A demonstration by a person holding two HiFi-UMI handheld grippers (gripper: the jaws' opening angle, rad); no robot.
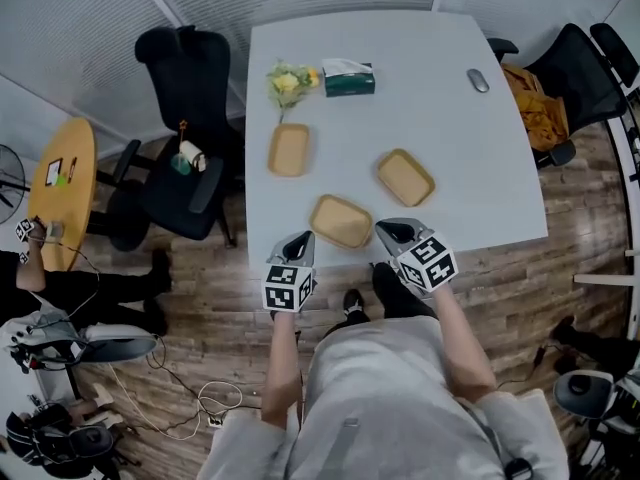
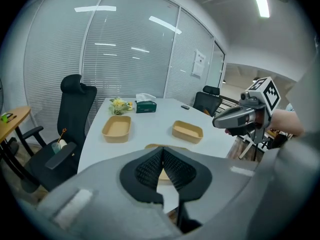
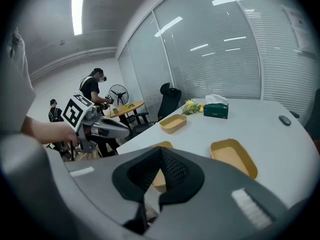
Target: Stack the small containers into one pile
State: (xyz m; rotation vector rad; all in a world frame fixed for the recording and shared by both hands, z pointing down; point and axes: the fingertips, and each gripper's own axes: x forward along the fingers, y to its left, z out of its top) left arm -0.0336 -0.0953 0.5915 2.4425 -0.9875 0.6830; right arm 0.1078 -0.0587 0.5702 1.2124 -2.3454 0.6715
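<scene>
Left gripper [image 1: 299, 242] and right gripper [image 1: 393, 231] hang at the near edge of the table [image 1: 460, 138], jaws pressed together, nothing held. Nearest container [image 1: 341, 220] lies between their tips, just beyond them. Second container [image 1: 405, 177] farther right, third container [image 1: 289, 149] farther left; all apart, unstacked.

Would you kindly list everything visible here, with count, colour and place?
small containers: three, tan, apart on the table's near half.
table: one, white, centre.
tissue box: one, green, table's far edge.
flowers: one bunch, yellow, beside the tissue box.
computer mouse: one, grey, table's far right.
office chairs: at least two, black, either side of the table.
round table: one, wooden, far left.
left gripper: one, grey, shut, empty, near table edge.
right gripper: one, grey, shut, empty, beside it.
</scene>
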